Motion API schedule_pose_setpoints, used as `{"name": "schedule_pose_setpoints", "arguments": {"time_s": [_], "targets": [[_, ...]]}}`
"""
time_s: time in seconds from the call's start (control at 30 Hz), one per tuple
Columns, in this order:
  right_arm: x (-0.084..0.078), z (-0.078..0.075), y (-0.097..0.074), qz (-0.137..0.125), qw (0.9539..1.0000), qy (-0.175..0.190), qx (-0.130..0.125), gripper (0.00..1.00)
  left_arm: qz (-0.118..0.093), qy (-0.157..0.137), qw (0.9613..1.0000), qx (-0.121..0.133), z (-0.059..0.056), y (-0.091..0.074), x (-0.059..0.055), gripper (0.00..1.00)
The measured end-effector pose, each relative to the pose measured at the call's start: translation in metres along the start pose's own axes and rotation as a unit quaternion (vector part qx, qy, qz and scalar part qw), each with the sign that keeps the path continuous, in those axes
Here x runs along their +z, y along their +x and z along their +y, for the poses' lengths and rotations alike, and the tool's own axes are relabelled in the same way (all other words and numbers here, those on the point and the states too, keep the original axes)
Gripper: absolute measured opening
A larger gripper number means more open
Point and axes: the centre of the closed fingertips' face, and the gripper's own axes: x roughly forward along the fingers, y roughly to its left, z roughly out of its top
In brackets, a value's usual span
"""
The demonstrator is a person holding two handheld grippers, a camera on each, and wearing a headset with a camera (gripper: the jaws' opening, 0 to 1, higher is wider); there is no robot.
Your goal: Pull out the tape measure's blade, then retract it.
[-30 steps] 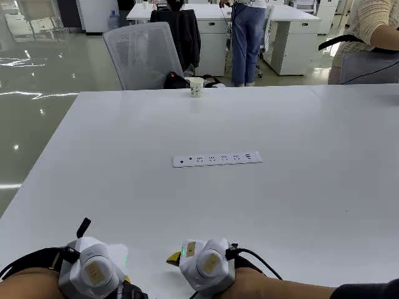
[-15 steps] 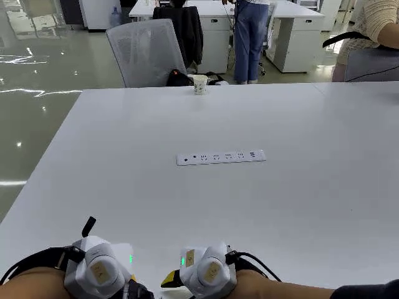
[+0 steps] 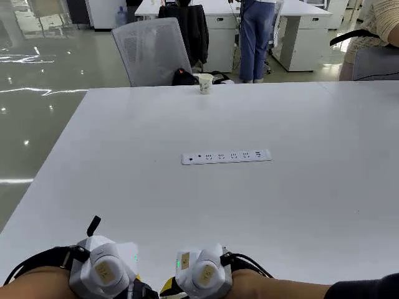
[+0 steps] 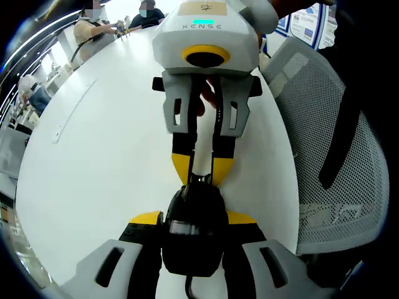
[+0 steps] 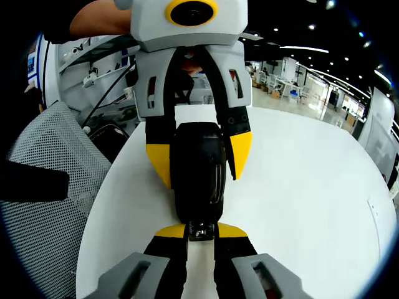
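So the left gripper (image 4: 193, 219) is clamped round the black rounded plastic tape measure case (image 4: 190, 240), basically acting as the anchor. Nose to nose with it, the right gripper (image 5: 201, 232) is pinched tight on the little metal end hook (image 5: 201, 236) of the blade. That makes sense if the pull is meant to run straight out of the slot. Hardly any blade looks to be out yet. It all sits at the near edge of the white bench (image 3: 187, 205), well apart from the white power strip (image 3: 226, 156) mid-bench, so I reckon there's room sideways.
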Motion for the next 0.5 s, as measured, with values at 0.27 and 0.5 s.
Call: {"name": "schedule_pose_setpoints", "arguments": {"time_s": [0.27,0.5], "targets": [[-0.0004,0.0008,0.0005,0.013,0.9998,-0.014,0.008,0.11,-0.002,-0.001,1.0,0.001,-0.0002,-0.0006,-0.0008,0.32],[-0.0021,0.0011,0.0001,0.014,0.9998,-0.009,0.011,0.11,-0.002,-0.001,1.0,0.002,-0.0011,-0.0009,-0.0006,0.31]]}}
